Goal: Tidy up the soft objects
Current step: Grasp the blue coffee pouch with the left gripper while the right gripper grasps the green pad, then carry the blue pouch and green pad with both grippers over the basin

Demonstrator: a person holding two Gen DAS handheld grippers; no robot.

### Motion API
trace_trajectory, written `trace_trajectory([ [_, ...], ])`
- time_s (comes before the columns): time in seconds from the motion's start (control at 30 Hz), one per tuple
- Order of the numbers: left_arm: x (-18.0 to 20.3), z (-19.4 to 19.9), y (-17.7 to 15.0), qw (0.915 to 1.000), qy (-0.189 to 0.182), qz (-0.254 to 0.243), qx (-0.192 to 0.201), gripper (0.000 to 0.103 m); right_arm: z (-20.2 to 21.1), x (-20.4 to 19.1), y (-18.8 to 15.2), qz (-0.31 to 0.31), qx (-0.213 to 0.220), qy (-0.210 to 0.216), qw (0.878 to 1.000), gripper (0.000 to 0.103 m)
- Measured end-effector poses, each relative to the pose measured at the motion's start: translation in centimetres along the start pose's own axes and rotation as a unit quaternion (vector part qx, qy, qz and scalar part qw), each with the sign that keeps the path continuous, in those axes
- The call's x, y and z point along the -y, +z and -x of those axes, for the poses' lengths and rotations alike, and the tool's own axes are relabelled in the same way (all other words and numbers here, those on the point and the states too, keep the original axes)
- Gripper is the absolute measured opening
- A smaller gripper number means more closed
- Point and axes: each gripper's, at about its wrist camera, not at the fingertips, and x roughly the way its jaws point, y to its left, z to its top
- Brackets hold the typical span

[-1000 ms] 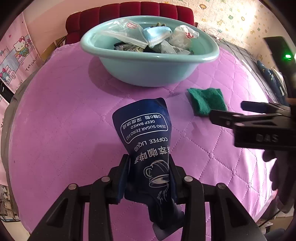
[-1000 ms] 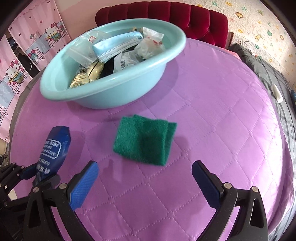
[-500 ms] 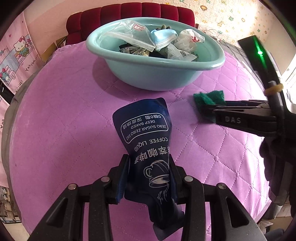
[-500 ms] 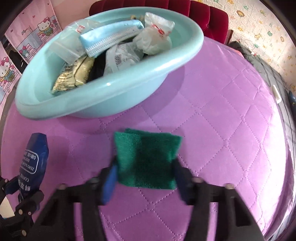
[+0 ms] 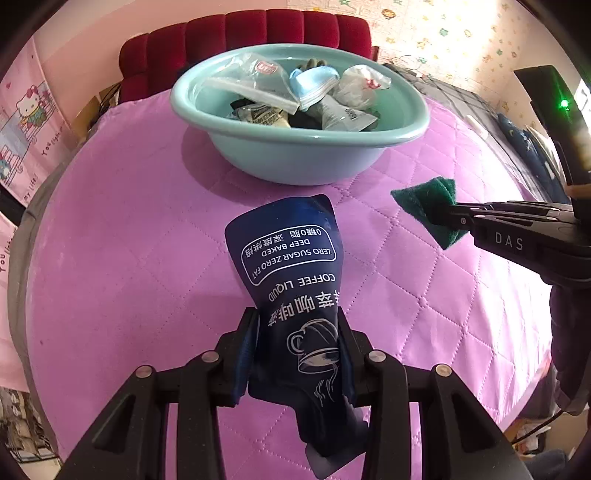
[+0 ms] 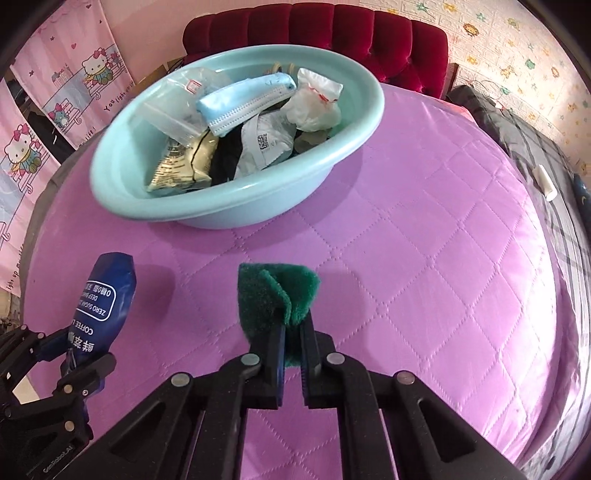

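My left gripper (image 5: 297,354) is shut on a dark blue coffee liquid pouch (image 5: 291,266) and holds it above the purple quilted table (image 5: 122,258). My right gripper (image 6: 293,343) is shut on a folded green scouring pad (image 6: 275,295), lifted off the table; the pad also shows in the left wrist view (image 5: 424,205). A light blue basin (image 6: 258,199) stands beyond both, holding plastic bags, a blue face mask (image 6: 243,103) and packets. The pouch also shows at the left of the right wrist view (image 6: 103,295).
A red tufted headboard (image 6: 332,33) stands behind the table. Pink cartoon curtains (image 6: 55,103) hang at the left. A grey checked fabric with a small white object (image 6: 546,182) lies at the right edge.
My right gripper closed on the green pad and lifted it off the table. My left gripper still holds the pouch, raised a little; the basin looks farther away.
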Motion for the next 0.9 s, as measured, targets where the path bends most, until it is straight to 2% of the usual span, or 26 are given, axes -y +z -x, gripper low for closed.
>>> trace_trajectory([
  [0.43,0.0,3.3,0.3,0.9992,-0.015,-0.029,0.023,0.042,4.2,-1.3,-1.5,-0.013,0.012,-0.001,1.000,0.005],
  [0.9,-0.1,6.5,4.4,0.9961,-0.022,-0.056,0.064,0.042,8.1,-2.2,1.9,-0.006,0.044,0.004,0.999,0.005],
])
